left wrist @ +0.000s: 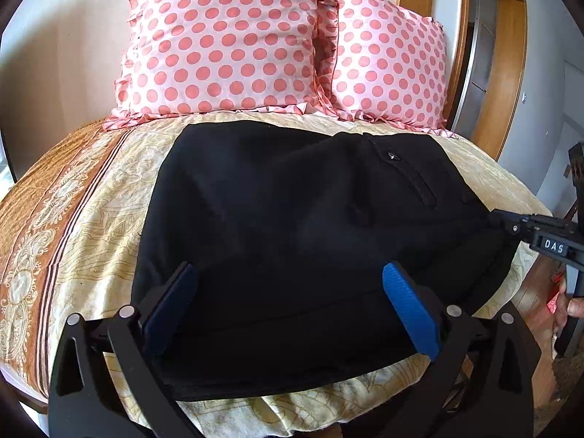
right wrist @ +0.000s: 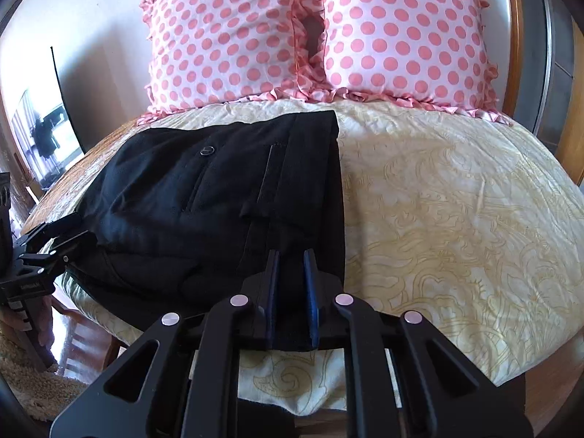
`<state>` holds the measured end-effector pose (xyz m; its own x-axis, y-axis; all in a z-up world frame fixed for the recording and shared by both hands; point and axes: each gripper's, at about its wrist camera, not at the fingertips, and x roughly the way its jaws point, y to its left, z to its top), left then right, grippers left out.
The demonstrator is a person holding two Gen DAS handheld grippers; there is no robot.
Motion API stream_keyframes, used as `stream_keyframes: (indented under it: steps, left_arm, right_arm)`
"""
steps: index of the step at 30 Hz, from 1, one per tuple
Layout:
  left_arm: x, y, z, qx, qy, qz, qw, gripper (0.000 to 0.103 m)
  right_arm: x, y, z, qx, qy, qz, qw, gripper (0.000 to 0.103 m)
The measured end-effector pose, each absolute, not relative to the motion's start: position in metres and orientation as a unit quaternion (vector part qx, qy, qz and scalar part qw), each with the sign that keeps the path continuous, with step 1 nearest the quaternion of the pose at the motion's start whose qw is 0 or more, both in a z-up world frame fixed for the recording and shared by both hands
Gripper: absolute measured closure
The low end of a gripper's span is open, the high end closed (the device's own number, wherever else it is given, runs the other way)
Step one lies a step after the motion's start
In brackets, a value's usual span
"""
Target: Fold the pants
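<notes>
Right wrist: black pants (right wrist: 219, 197) between narrowed right tongs (right wrist: 292, 266) on bedspread (right wrist: 456, 200).

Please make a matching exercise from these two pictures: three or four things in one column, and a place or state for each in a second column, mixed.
Things:
1. left tool
2. right tool
3. black folded cotton pants
4. pink polka-dot ruffled pillows

States or places:
a. narrow gap, black cloth between the fingers
b. at the head of the bed
c. fingers wide apart
d. flat on the cream patterned bedspread

Pairs: 1-c, 2-a, 3-d, 4-b
</notes>
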<state>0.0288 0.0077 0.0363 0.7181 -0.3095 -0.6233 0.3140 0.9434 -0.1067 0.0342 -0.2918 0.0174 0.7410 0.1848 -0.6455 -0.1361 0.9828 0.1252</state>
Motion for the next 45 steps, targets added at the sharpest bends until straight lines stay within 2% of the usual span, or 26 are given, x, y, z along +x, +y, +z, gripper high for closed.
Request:
stream_keyframes:
  steps: [2, 3, 4, 5, 10, 14, 16, 17, 24, 27, 29, 31, 36, 41, 43, 45]
  left_arm:
    - [0.027, 0.011, 0.04, -0.001, 0.335, -0.182, 0.925, 0.002]
    - [0.026, 0.015, 0.044, -0.008, 0.332, -0.19, 0.924, 0.002]
    - [0.026, 0.018, 0.049, -0.015, 0.325, -0.193, 0.926, 0.002]
    - [0.028, 0.021, 0.056, -0.021, 0.314, -0.192, 0.93, 0.002]
    - [0.058, 0.024, 0.08, -0.072, 0.301, -0.214, 0.927, 0.002]
    - [0.09, 0.015, 0.071, -0.084, 0.351, -0.214, 0.908, 0.002]
    - [0.108, 0.014, 0.054, -0.083, 0.401, -0.191, 0.892, 0.002]
    - [0.115, 0.017, 0.044, -0.094, 0.426, -0.186, 0.88, 0.003]
    - [0.105, 0.043, 0.052, -0.16, 0.409, -0.207, 0.874, 0.003]
    - [0.092, 0.04, 0.059, -0.141, 0.395, -0.219, 0.881, 0.002]
    - [0.091, 0.035, 0.052, -0.111, 0.405, -0.21, 0.883, 0.002]
    - [0.087, 0.029, 0.045, -0.079, 0.398, -0.209, 0.89, 0.002]
    - [0.066, 0.024, 0.047, -0.027, 0.382, -0.21, 0.899, 0.002]
    - [0.059, 0.031, 0.045, -0.039, 0.37, -0.219, 0.902, 0.002]
    - [0.058, 0.031, 0.045, -0.042, 0.366, -0.22, 0.903, 0.002]
    - [0.056, 0.03, 0.044, -0.039, 0.363, -0.219, 0.905, 0.002]
  right_arm:
    - [0.032, -0.296, 0.033, 0.043, 0.331, 0.092, 0.938, 0.083]
    - [0.031, -0.297, 0.042, 0.044, 0.318, 0.093, 0.943, 0.074]
    - [0.03, -0.298, 0.051, 0.042, 0.3, 0.092, 0.949, 0.059]
    - [0.033, -0.297, 0.058, 0.039, 0.289, 0.094, 0.952, 0.055]
    - [0.076, -0.269, 0.061, 0.036, 0.316, 0.153, 0.936, 0.055]
    - [0.105, -0.248, 0.036, 0.022, 0.362, 0.17, 0.916, 0.055]
    - [0.116, -0.251, 0.016, 0.027, 0.398, 0.151, 0.904, 0.054]
    - [0.116, -0.259, 0.011, 0.053, 0.399, 0.157, 0.902, 0.054]
    - [0.097, -0.267, 0.027, 0.083, 0.376, 0.172, 0.907, 0.053]
    - [0.083, -0.263, 0.03, 0.062, 0.367, 0.172, 0.912, 0.028]
    - [0.085, -0.258, 0.012, 0.026, 0.398, 0.153, 0.904, 0.028]
    - [0.081, -0.258, 0.014, 0.015, 0.387, 0.156, 0.909, 0.027]
    - [0.084, -0.304, 0.045, 0.113, 0.345, 0.146, 0.92, 0.027]
    - [0.127, -0.357, 0.019, 0.243, 0.4, 0.149, 0.871, 0.028]
    - [0.135, -0.361, 0.008, 0.269, 0.411, 0.168, 0.854, 0.033]
    - [0.139, -0.359, -0.001, 0.286, 0.418, 0.192, 0.841, 0.033]
